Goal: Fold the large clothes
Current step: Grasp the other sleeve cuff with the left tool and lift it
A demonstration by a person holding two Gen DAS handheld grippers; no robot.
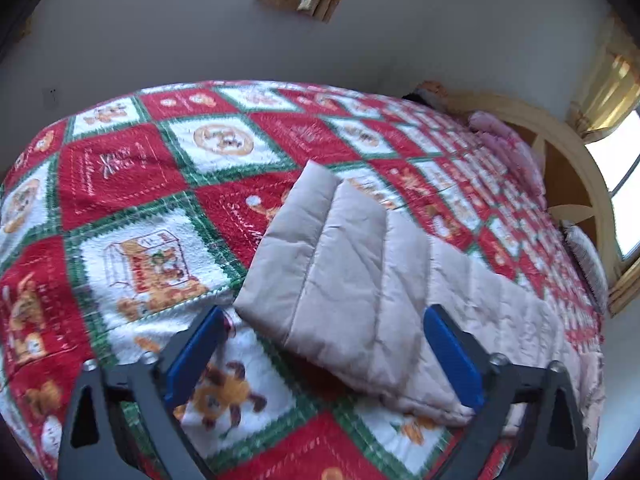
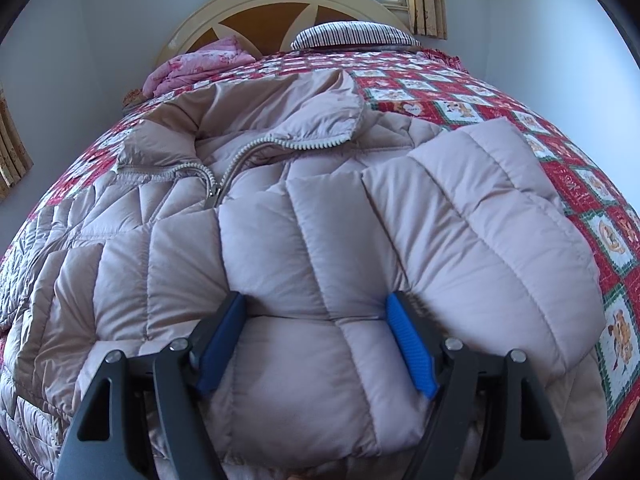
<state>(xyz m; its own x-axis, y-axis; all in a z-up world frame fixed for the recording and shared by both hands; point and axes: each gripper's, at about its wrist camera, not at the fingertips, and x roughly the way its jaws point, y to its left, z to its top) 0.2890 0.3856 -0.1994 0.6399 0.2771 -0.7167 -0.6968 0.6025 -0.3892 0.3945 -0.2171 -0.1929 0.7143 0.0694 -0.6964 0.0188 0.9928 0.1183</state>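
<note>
A: Jacket [image 2: 280, 208] status?
B: Spread on the blanket [image 2: 592, 196], filling centre frame; sleeve [image 1: 360, 264] mid-frame in the left view.
A: Grippers?
B: Left gripper [image 1: 324, 312] jaws apart over the sleeve end. Right gripper [image 2: 316, 300] jaws apart, pressed into a padded fold.

My view: bed [image 2: 472, 98] w/ red patchwork blanket; beige puffer jacket [image 2: 304, 240] spread across it, pink bedding [image 2: 200, 66] & striped pillow [image 2: 352, 36] at headboard end.
</note>
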